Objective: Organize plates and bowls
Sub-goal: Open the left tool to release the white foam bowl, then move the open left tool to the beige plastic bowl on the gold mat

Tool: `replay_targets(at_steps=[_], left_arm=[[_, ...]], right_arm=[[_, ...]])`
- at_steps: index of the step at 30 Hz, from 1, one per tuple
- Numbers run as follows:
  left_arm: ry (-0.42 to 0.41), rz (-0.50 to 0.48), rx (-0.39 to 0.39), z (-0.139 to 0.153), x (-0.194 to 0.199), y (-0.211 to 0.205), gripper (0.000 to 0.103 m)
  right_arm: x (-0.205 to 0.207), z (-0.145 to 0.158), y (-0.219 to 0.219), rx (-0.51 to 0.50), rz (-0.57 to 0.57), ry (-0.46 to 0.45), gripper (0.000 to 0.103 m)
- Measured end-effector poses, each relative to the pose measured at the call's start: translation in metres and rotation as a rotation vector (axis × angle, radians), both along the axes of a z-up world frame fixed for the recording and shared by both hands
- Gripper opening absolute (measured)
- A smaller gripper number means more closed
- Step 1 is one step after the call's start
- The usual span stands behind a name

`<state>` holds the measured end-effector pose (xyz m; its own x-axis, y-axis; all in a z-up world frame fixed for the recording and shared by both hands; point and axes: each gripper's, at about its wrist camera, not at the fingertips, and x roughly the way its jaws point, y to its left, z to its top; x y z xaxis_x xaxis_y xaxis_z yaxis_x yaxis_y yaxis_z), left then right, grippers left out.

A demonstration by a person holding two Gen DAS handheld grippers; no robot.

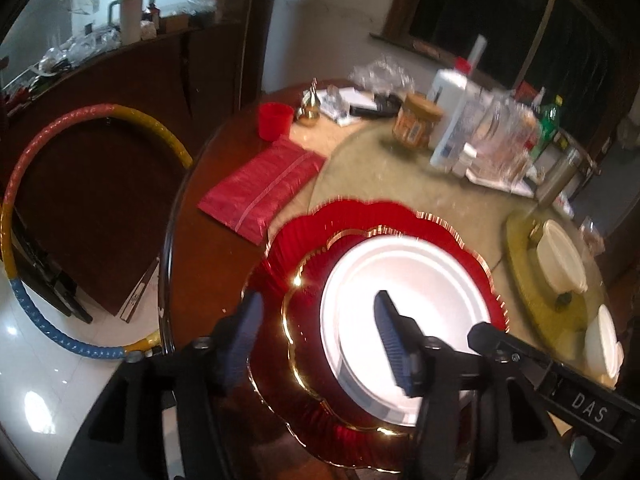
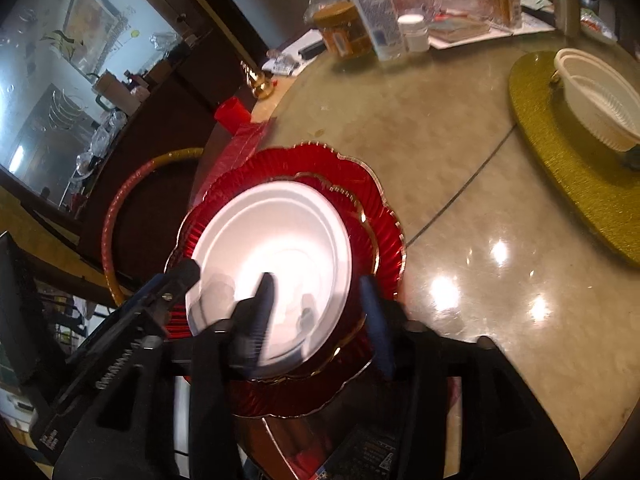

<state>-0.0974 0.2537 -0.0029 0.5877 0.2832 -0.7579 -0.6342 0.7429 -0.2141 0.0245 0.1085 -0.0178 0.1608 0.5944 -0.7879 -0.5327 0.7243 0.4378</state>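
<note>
My left hand-held gripper [image 1: 320,340] and right hand-held gripper [image 2: 320,312] both hang with fingers apart over the white plate [image 1: 404,280], which rests on stacked red plates [image 1: 304,248] at the surface [image 2: 460,184] edge.

White plate [image 1: 404,276] stacked on two scalloped red plates [image 1: 304,240]

Glossy ribbed red plates [image 1: 304,248] with gilt rims, a smooth white plate [image 1: 404,276], polished stone tabletop [image 2: 440,184], rough gold placemat [image 2: 560,148]
</note>
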Motion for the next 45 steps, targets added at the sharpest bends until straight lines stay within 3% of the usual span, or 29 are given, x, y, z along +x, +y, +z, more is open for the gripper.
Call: replay_targets(at_steps=[4,6,9,16,22,26,29,31,37,45], left_arm=[[-0.067,0.047,0.061,0.018,-0.008,-0.004,0.074],[-0.09,0.043,0.095,0.026,-0.008,-0.009,0.076],[-0.111,0.023,0.152,0.037,-0.003,-0.022,0.079],[-0.107,-0.099,0.238,0.049,0.032,-0.069,0.079],[-0.08,-0.21,0.328,0.05,0.07,-0.122,0.079],[-0.093,-0.243,0.415,0.055,0.084,-0.152,0.081],[-0.053,-0.256,0.46,0.051,0.101,-0.165,0.082],[-0.018,-0.277,0.451,0.042,0.115,-0.172,0.082],[0.072,-0.342,0.366,0.019,0.145,-0.183,0.082],[0.098,-0.349,0.302,0.005,0.17,-0.194,0.082]], right_arm=[[-0.005,0.011,-0.012,0.011,-0.024,-0.068,0.059],[-0.007,0.018,-0.02,0.001,-0.054,-0.119,0.066],[-0.008,0.028,-0.034,-0.025,-0.099,-0.207,0.067],[-0.001,0.042,-0.079,-0.121,-0.238,-0.379,0.067],[0.011,0.046,-0.133,-0.183,-0.365,-0.435,0.067],[0.021,0.042,-0.164,-0.22,-0.434,-0.42,0.067],[0.028,0.039,-0.187,-0.217,-0.477,-0.397,0.067],[0.032,0.036,-0.192,-0.21,-0.49,-0.377,0.067],[0.051,0.017,-0.22,-0.115,-0.495,-0.205,0.067],[0.065,0.002,-0.244,0.049,-0.54,-0.082,0.067]])
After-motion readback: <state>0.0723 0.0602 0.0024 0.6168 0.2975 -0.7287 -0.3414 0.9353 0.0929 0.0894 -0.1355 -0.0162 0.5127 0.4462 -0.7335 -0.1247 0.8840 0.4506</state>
